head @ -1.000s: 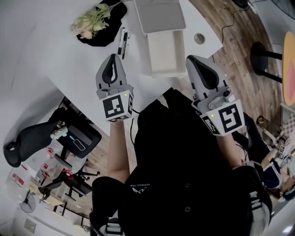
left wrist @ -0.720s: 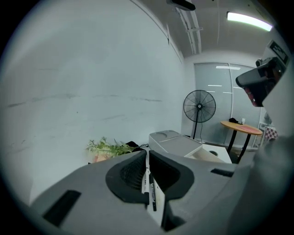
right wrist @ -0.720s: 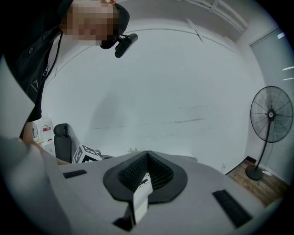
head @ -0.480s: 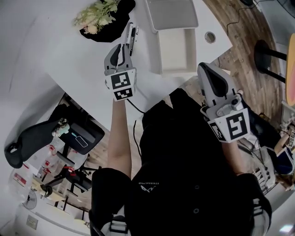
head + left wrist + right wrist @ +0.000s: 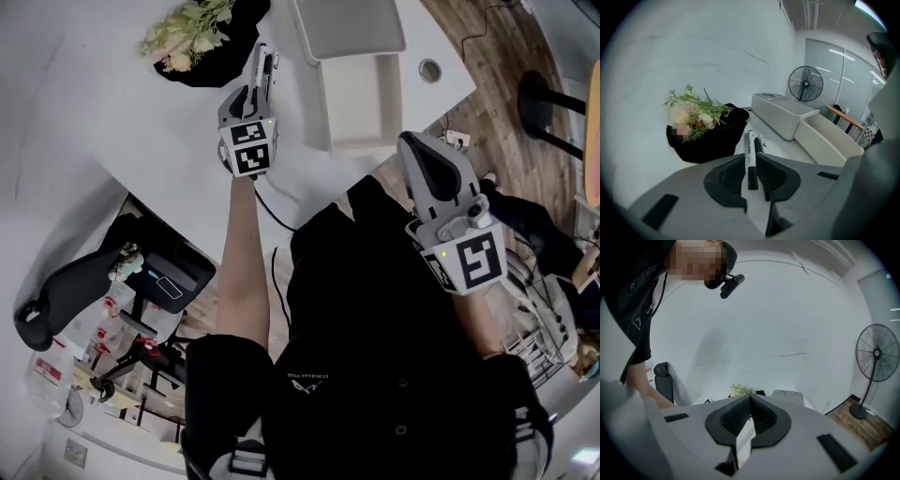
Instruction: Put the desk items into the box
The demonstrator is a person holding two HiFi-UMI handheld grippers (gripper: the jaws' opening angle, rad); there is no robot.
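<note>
My left gripper [image 5: 751, 161] has its jaws slightly apart astride a white marker [image 5: 749, 150] on the surface [image 5: 141, 122], well in from the near edge. The marker's long axis follows the jaws, black cap toward me. My right gripper [image 5: 750, 401], jaws closed and empty, hangs off that edge.

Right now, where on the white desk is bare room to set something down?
Widest bare patch: the white desk left of the black cloth with flowers in head view. A narrow strip runs between the black-and-white markers and the open white box. Crowded around the markers, where the left gripper straddles one.
</note>
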